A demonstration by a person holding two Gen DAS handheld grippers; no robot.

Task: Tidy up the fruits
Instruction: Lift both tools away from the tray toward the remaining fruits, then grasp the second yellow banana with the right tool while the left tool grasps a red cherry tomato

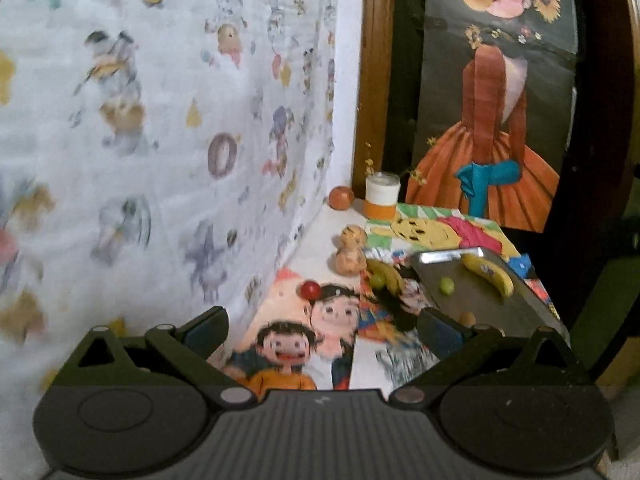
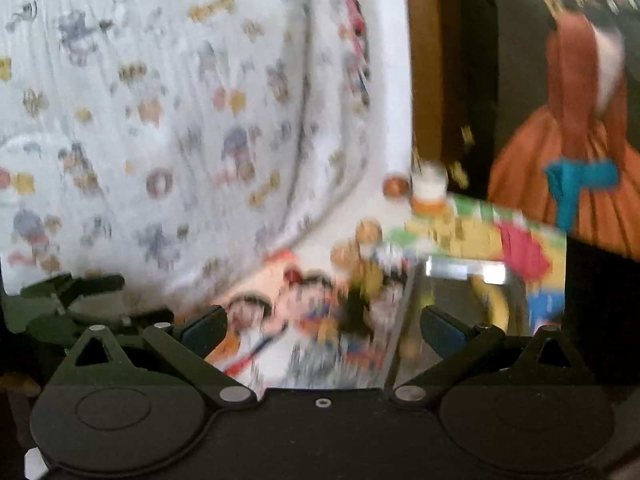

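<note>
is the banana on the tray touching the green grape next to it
Apart. The left wrist view shows the banana lying across the metal tray with bare tray surface between it and the green grape. The right wrist view is too blurred to help.

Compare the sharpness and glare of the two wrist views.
Left wrist view: mostly sharp, the yellow banana on the grey metal tray is crisp; only the cartoon-print curtain at the left is smeared. Right wrist view: motion-blurred throughout, with white glare on the tray's far rim.

Cartoon-print curtain (image 1: 160, 120) at left; white-and-orange jar (image 1: 382, 195) at the table's far end; painting of a girl in an orange dress (image 1: 496, 120) behind; cartoon posters (image 1: 304, 340) underneath.
</note>
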